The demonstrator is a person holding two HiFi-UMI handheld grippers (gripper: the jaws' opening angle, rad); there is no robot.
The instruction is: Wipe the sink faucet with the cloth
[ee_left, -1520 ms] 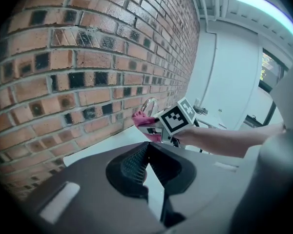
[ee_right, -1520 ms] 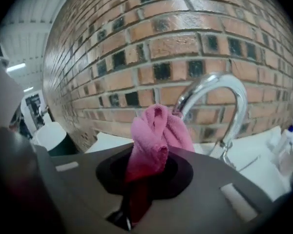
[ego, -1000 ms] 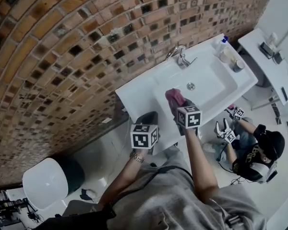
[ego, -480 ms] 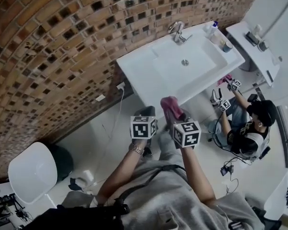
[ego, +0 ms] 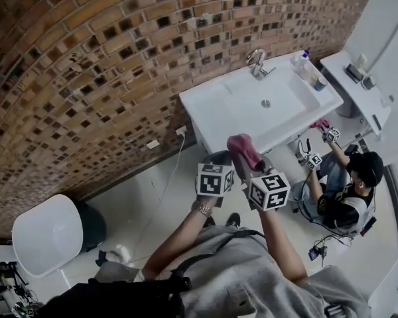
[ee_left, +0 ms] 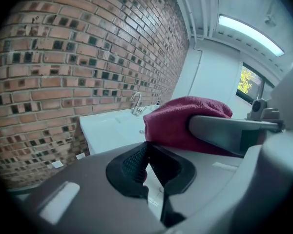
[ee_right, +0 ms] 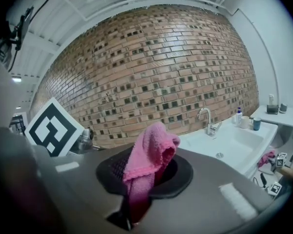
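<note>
Brick wall backs a washroom with a pale floor. Right gripper: jaws closed on a pink cloth, which is pinched between the pads and stands up above them in a folded bunch. Left gripper: pads meet at the tips, nothing between them. In the head view the cloth projects ahead of the right gripper, and the left gripper sits just beside it on the left, both held over the floor near the person's body. Sink, white, is mounted on the wall farther off, apart from both grippers; the cloth is not in contact with it. Faucet, chrome, stands at the sink's far edge against the wall, with small bottles to its right. Second person is low on the floor to the right of the sink.
</note>
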